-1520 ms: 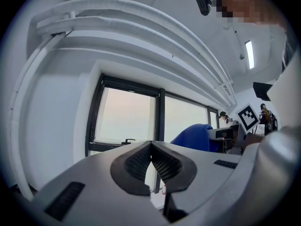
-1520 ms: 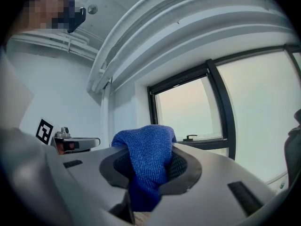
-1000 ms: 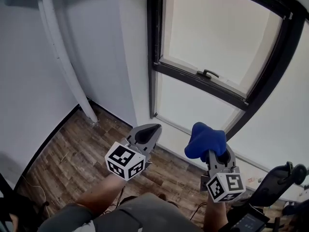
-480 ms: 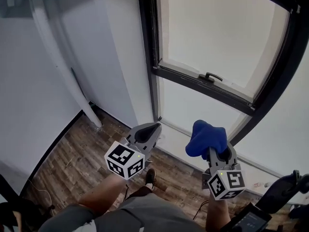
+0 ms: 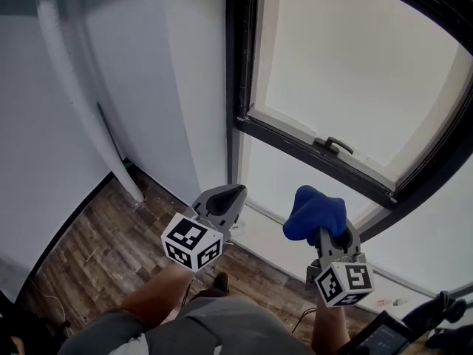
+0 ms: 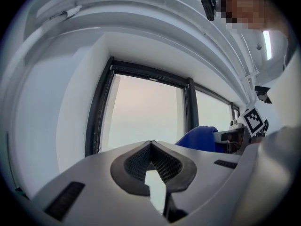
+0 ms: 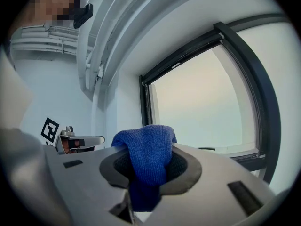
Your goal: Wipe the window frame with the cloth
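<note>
A blue cloth (image 5: 314, 213) bulges out of my right gripper (image 5: 327, 231), which is shut on it; in the right gripper view the cloth (image 7: 148, 152) fills the gap between the jaws. My left gripper (image 5: 225, 198) is shut with nothing in it, its jaws touching at the tip (image 6: 150, 145). Both are held in the air, short of the black window frame (image 5: 240, 87), whose horizontal bar (image 5: 310, 152) carries a handle (image 5: 336, 146). The frame (image 7: 249, 69) also shows in the right gripper view, and the frame's left upright (image 6: 96, 112) in the left gripper view.
A white wall (image 5: 185, 72) stands left of the window, with a white pipe (image 5: 81, 102) slanting down to the wood floor (image 5: 103, 250). A white sill (image 5: 273, 228) runs under the lower pane. A dark device (image 5: 384, 339) sits at the bottom right.
The view has shifted, so the window now sits lower and further right in the picture. Both grippers hold the same pose, the cloth still in the right one.
</note>
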`<action>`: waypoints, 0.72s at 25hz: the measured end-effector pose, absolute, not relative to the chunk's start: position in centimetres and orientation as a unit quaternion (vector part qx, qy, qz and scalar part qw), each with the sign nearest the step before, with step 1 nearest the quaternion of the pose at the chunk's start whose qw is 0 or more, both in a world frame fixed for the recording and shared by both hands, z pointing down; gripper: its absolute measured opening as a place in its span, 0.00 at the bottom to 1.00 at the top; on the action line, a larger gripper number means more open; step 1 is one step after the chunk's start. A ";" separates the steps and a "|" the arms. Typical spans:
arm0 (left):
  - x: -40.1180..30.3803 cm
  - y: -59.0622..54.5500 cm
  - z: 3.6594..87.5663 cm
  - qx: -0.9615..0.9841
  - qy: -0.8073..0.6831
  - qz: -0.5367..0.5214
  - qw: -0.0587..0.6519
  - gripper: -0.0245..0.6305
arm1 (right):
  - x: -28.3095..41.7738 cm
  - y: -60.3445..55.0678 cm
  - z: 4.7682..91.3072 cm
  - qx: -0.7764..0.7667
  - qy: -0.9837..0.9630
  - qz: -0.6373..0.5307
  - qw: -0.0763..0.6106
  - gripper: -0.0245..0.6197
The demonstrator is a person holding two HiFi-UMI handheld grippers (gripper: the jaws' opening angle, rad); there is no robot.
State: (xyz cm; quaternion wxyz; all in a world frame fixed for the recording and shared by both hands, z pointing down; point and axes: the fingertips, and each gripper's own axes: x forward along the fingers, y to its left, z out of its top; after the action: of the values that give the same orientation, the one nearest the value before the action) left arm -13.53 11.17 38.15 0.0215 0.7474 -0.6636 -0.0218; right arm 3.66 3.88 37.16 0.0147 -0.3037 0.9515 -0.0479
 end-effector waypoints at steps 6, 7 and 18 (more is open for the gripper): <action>-20.6 7.1 38.0 0.747 -0.664 -0.022 0.022 0.05 | -4.4 -0.5 37.0 -0.296 0.954 -0.048 0.004 0.22; -21.7 6.4 38.1 0.747 -0.664 -0.022 0.023 0.05 | -5.6 -1.2 37.0 -0.296 0.954 -0.049 0.004 0.22; -28.0 -0.5 40.0 0.736 -0.674 -0.031 0.051 0.05 | -13.1 -8.4 37.3 -0.277 0.959 -0.055 -0.015 0.22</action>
State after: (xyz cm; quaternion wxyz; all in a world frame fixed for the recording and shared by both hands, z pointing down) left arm -28.00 -0.50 39.96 0.0509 0.7360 -0.6744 -0.0307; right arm -13.13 -8.36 37.28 -0.0150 -0.2774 0.9590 -0.0555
